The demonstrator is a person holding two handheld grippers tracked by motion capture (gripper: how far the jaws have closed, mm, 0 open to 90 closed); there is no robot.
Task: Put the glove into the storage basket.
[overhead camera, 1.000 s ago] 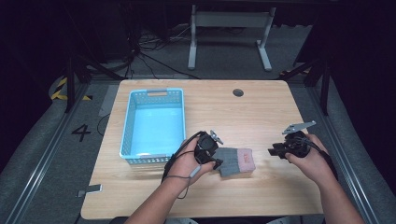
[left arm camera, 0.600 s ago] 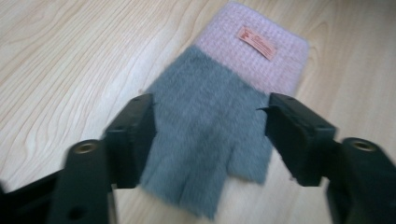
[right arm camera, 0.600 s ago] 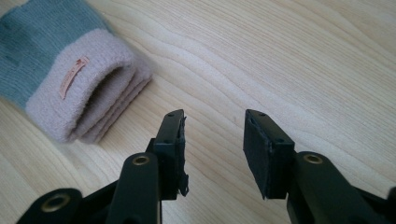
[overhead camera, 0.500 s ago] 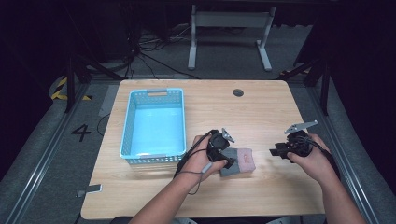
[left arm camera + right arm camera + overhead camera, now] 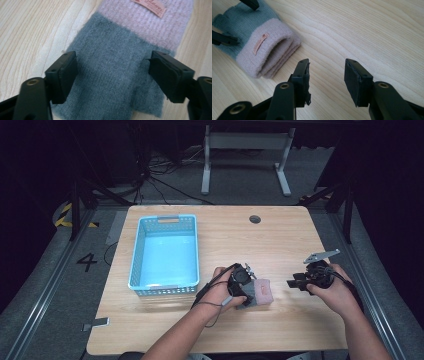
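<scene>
High view: left tool (image 5: 248, 287), jaws just spread, has shifted onto the glove (image 5: 260, 293); right tool (image 5: 295, 283) spread.

High view: light falls from overhead onto the wooden table (image 5: 280, 245), evenly bright; floor and surroundings sink into near-black. Soft short shadow under the blue basket (image 5: 165, 252). Picture slightly soft, fine detail smeared. Gripper views: bright, warm, wood grain sharp at mid-distance; knitted glove (image 5: 117, 70) crisp in its fibres; black jaws at the bottom edge blurred and bulged by the wide lens; no glare
</scene>
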